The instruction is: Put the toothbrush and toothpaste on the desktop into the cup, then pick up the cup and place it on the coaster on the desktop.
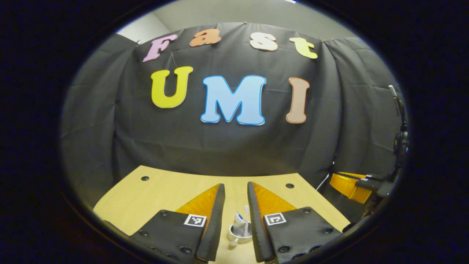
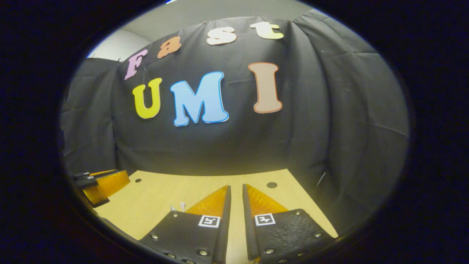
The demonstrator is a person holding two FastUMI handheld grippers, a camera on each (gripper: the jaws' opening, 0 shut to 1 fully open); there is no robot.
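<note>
In the left gripper view a white cup (image 1: pixel 240 231) stands on the wooden desktop (image 1: pixel 165 198), seen far down in the gap between my fingers. A white toothbrush (image 1: pixel 246 216) and a toothpaste tube (image 1: pixel 239 218) stand upright in it. My left gripper (image 1: pixel 236 187) hovers above the cup, open, touching nothing. Whatever lies under the cup is hidden by the fingers. My right gripper (image 2: pixel 236 187) hangs over the desktop (image 2: pixel 165 194) with a narrow gap between its fingers and nothing in it. A small white tip (image 2: pixel 182 205) peeks out behind its left finger.
The other gripper's orange body shows at the desk's right side (image 1: pixel 350 185) in the left gripper view, and at the left (image 2: pixel 104 185) in the right gripper view. Round holes (image 1: pixel 145 178) mark the desk's far corners. A dark stand (image 1: pixel 401 141) rises at the right.
</note>
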